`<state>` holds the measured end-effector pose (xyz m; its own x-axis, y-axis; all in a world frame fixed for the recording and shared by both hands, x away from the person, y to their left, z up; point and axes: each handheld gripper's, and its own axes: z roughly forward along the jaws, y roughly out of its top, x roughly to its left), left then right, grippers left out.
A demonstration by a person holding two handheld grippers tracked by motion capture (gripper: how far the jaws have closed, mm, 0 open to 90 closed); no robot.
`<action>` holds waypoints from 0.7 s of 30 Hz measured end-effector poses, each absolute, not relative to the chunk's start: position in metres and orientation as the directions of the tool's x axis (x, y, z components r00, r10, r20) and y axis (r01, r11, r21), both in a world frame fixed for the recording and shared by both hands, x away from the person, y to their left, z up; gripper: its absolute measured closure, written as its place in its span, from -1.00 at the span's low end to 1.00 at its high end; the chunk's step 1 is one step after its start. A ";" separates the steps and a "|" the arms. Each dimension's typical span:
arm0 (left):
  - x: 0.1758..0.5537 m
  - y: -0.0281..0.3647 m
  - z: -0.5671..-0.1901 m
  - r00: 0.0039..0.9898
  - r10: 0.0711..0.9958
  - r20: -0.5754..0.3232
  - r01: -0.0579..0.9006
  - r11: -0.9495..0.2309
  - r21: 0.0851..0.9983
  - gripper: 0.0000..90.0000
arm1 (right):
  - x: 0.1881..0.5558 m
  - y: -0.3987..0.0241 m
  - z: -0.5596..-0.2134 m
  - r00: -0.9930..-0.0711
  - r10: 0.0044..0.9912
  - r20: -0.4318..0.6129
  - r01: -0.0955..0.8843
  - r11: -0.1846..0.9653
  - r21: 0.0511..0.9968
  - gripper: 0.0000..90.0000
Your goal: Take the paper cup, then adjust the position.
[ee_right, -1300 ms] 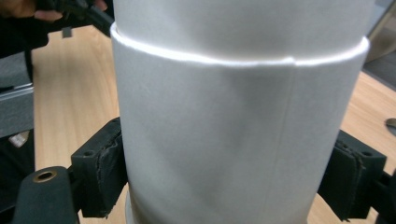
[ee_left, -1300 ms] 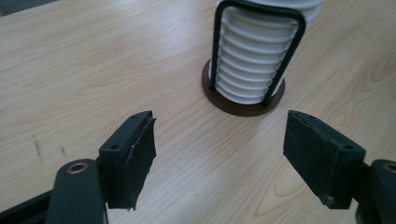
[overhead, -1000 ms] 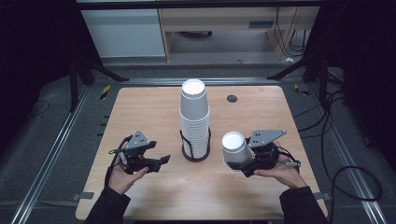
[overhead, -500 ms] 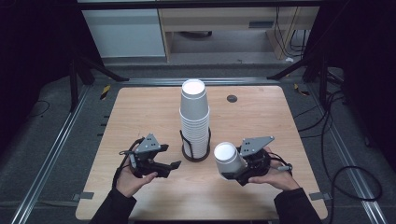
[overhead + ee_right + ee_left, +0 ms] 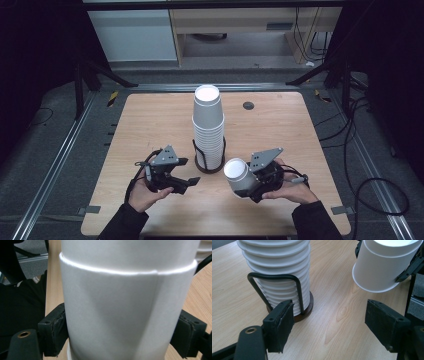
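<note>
So the right hand-held gripper (image 5: 248,186) has a single white paper cup (image 5: 239,176) clamped around its body, both pads pressed flat against the sides in the right gripper view. The cup sits tilted, mouth pointing up and toward the person's left, hovering just above the light wooden counter (image 5: 150,120) in front and to the right of the tall stack of white paper cups (image 5: 208,125), which stands in a black wire holder with a round dark base (image 5: 209,161).

My take on doing this bit well: don't squeeze harder, paper walls dent easily, and there's already a faint crease line down the side. Level the wrist so the base comes down flat, and set it well clear of the holder so nothing bumps the stack.

The left hand-held gripper (image 5: 186,183) is parted with nothing between its pads, low over the counter left of the holder, pointing across toward the cup. Both forearms come in low from the near edge, right palm cupped under its gripper, left hand wrapped around its own from below.
</note>
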<state>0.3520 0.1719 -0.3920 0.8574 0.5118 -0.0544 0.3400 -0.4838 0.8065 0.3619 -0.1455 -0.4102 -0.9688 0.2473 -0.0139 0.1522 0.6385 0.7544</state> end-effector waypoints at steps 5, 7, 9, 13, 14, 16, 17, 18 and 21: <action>0.350 0.169 -0.390 0.867 0.495 -0.050 0.329 -0.493 0.805 -0.50 | 0.362 -0.143 -0.410 -0.973 0.231 -0.014 0.143 0.648 0.749 -0.65; 0.349 0.166 -0.391 0.876 0.480 -0.051 0.324 -0.504 0.801 -0.51 | 0.362 -0.142 -0.411 -0.974 0.225 -0.012 0.142 0.654 0.743 -0.65; 0.348 0.164 -0.392 0.880 0.473 -0.055 0.323 -0.508 0.798 -0.52 | 0.362 -0.138 -0.413 -0.977 0.212 -0.011 0.136 0.667 0.733 -0.65; 0.346 0.157 -0.394 0.892 0.449 -0.054 0.314 -0.529 0.788 -0.54 | 0.362 -0.132 -0.417 -0.982 0.190 -0.004 0.130 0.687 0.715 -0.65; 0.346 0.156 -0.394 0.894 0.445 -0.058 0.314 -0.528 0.790 -0.55 | 0.363 -0.129 -0.418 -0.983 0.184 -0.005 0.126 0.693 0.709 -0.65; 0.345 0.154 -0.395 0.898 0.436 -0.060 0.311 -0.532 0.788 -0.55 | 0.363 -0.127 -0.419 -0.985 0.175 -0.001 0.124 0.700 0.703 -0.65; 0.345 0.154 -0.394 0.900 0.431 -0.057 0.307 -0.536 0.786 -0.56 | 0.363 -0.126 -0.419 -0.985 0.173 -0.001 0.123 0.704 0.700 -0.65; 0.344 0.153 -0.395 0.903 0.426 -0.061 0.306 -0.535 0.788 -0.56 | 0.363 -0.125 -0.420 -0.986 0.169 -0.005 0.118 0.707 0.697 -0.65; 0.343 0.151 -0.393 0.910 0.409 -0.065 0.297 -0.535 0.791 -0.58 | 0.362 -0.123 -0.420 -0.987 0.162 -0.004 0.114 0.711 0.694 -0.65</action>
<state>0.3427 0.1507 -0.3934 0.9104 0.4085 -0.0649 0.2965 -0.5351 0.7910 0.3624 -0.1227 -0.4198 -0.9868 0.1620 -0.0044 0.1136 0.7112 0.6938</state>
